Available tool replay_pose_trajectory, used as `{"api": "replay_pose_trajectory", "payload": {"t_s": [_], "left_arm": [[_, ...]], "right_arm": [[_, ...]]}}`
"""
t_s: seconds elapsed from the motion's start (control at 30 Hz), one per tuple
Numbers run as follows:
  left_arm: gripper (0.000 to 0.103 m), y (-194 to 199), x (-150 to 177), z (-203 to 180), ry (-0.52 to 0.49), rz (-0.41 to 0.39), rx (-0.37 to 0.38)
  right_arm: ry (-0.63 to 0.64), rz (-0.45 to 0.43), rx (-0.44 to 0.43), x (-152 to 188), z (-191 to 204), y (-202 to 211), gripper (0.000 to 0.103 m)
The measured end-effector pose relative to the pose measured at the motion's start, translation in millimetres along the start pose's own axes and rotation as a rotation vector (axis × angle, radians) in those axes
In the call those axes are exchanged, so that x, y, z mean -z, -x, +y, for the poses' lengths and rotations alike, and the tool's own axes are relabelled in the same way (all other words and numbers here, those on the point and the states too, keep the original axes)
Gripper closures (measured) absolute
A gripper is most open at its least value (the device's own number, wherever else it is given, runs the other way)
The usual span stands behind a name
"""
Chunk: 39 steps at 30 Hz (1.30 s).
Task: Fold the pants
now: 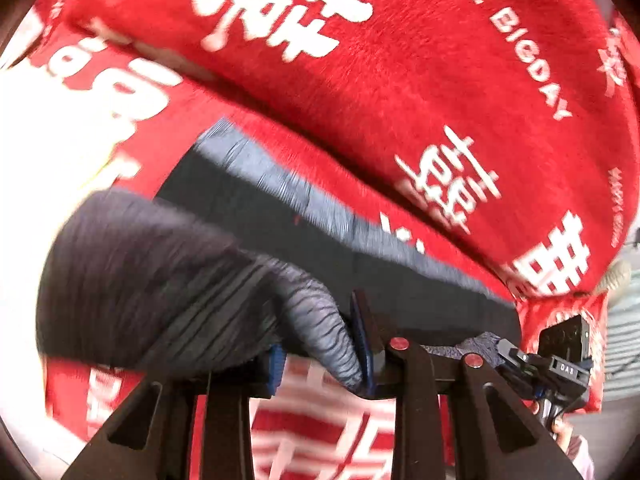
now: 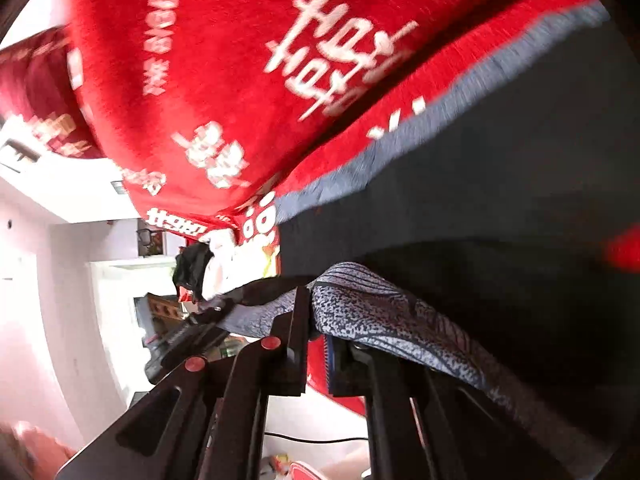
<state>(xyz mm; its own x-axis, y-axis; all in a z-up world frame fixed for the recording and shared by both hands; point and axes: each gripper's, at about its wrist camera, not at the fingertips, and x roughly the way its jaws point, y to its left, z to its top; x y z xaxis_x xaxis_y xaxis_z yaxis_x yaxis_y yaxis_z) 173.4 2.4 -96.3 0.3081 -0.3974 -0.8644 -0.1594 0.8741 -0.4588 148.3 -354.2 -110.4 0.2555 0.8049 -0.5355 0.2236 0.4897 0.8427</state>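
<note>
Dark navy pants with a grey-blue waistband lie on a red blanket printed with white characters. My left gripper is shut on a bunched fold of the pants' edge, which drapes over its blue pads and is lifted off the blanket. The right gripper shows at the right, pinching the same edge further along. In the right wrist view my right gripper is shut on the speckled grey hem of the pants, and the left gripper holds the cloth to the left. Both views are motion-blurred.
The red blanket covers the whole surface under the pants. White walls and a cabinet stand beyond its left edge in the right wrist view. A black cable runs along the floor below. A hand grips the right tool.
</note>
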Motion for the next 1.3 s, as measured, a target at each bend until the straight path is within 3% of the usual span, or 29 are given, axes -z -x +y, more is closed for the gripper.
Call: {"api": "replay_pose_trajectory", "payload": {"t_s": [0.1,0.2,0.33,0.37,0.43,0.47,0.5,0.57,0.63,0.7,0.83,0.87,0.9,1.03,1.07,1.1,1.17,1.3], "left_arm": [[0.072,-57.4,-35.7,-5.8,-0.077,0.0,-0.094],[0.072,-116.3,-54.9,4.8,-0.102,0.061,-0.184],[0.072,-122.2,-62.8,6.6,-0.047,0.053,-0.188],[0.072,-113.7,-61.0,3.3,-0.051,0.053,-0.196],[0.055,-85.6,-52.3,-6.8,-0.092,0.026,-0.25],[0.023,-74.3,-48.9,-9.8,-0.112,-0.002,-0.292],[0.005,-59.7,-44.1,-10.9,-0.136,-0.048,-0.342],[0.004,-38.4,-36.3,-14.8,-0.184,-0.115,-0.387],[0.004,-45.3,-37.2,-5.4,-0.207,-0.086,-0.419],[0.004,-69.7,-41.7,8.0,-0.177,-0.027,-0.466],[0.002,-119.1,-42.6,27.5,-0.165,0.015,-0.555],[0.0,-121.0,-41.4,27.6,-0.171,-0.008,-0.556],[0.0,-121.3,-39.1,26.2,-0.179,-0.018,-0.557],[0.0,-102.3,-23.2,3.1,-0.235,0.006,-0.565],[0.0,-96.2,-13.7,-8.1,-0.259,0.012,-0.555],[0.0,-91.4,-3.9,-17.3,-0.276,0.021,-0.541],[0.0,-87.3,19.8,-37.3,-0.303,0.052,-0.509],[0.0,-94.2,67.5,-84.6,-0.364,0.138,-0.385]], "right_arm": [[-0.011,0.073,0.068,-60.0,-19.1,-31.7,0.093],[-0.024,0.136,0.138,-94.4,-46.9,-67.0,0.093],[-0.053,0.129,0.158,-112.4,-67.6,-85.5,0.093],[-0.057,0.138,0.151,-107.9,-66.5,-82.2,0.087],[0.004,0.138,0.139,-99.7,-47.5,-71.0,0.049],[0.06,0.133,0.139,-94.4,-32.5,-64.1,0.017],[0.127,0.118,0.16,-87.2,-14.6,-55.9,0.01],[0.256,0.114,0.193,-72.2,17.8,-48.0,0.012],[0.35,0.137,0.223,-59.8,39.3,-54.7,0.024],[0.432,0.182,0.284,-53.1,45.1,-73.3,0.056],[0.478,0.26,0.504,-68.5,21.7,-129.7,0.058],[0.476,0.252,0.569,-76.5,13.4,-135.5,0.064],[0.462,0.235,0.558,-83.1,10.7,-134.0,0.074],[0.248,0.098,0.377,-107.2,1.5,-80.5,0.07],[0.225,0.062,0.359,-105.8,0.9,-62.3,0.064],[0.219,0.033,0.362,-99.5,4.2,-47.5,0.049],[0.214,-0.033,0.387,-81.1,3.2,-9.2,0.034],[0.154,-0.061,0.414,-29.2,-28.9,60.9,0.034]]}}
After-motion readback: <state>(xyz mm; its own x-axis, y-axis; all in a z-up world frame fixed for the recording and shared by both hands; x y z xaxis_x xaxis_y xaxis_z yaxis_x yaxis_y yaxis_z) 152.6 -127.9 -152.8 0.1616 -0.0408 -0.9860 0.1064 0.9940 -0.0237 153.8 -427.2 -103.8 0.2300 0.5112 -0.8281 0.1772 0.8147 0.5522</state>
